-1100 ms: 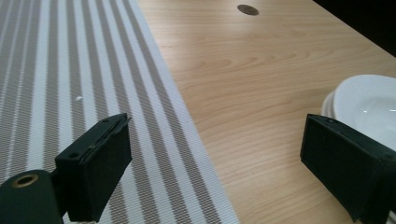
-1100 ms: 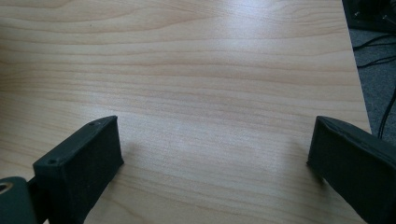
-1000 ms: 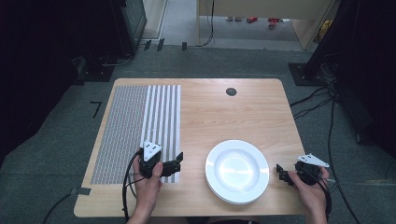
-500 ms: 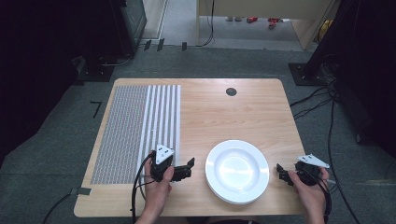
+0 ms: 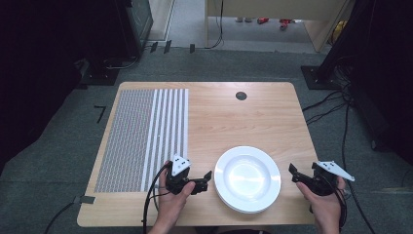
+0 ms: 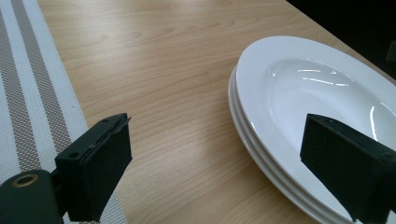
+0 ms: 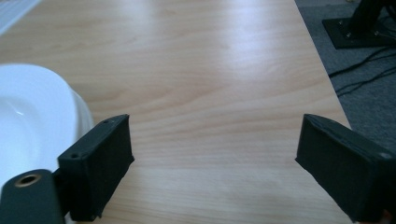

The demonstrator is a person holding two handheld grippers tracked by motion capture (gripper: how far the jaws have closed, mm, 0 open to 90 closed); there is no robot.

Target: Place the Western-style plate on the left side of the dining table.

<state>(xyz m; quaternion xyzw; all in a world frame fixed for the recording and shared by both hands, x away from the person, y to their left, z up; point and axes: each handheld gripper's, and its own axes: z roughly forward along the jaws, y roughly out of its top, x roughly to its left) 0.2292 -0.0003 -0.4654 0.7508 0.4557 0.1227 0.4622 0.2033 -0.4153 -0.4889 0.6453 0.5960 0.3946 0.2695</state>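
A stack of white plates (image 5: 247, 179) sits on the near half of the wooden table (image 5: 234, 122), right of centre; from the left gripper view the stack (image 6: 299, 116) shows at least three rims, one inside another. The left gripper (image 5: 205, 178) is held just beside the stack's left rim, its jaws spread wide and pointing at the plates, gripping nothing; one jaw hangs over the edge of the striped mat (image 6: 28, 107), the other over the plate rim. The right gripper (image 5: 293, 173) waits at the stack's right side, near but apart from it, jaws likewise released with bare wood between them; the plate edge (image 7: 37, 121) curves past its left jaw. The grey-and-white woven mat (image 5: 146, 136) covers the table's left part; a small dark round hole (image 5: 241, 95) lies near the far edge; between either gripper and the plates the wood lies bare. Cables (image 5: 336, 109) trail over the grey floor to the right, by a black stand base (image 5: 319, 75).
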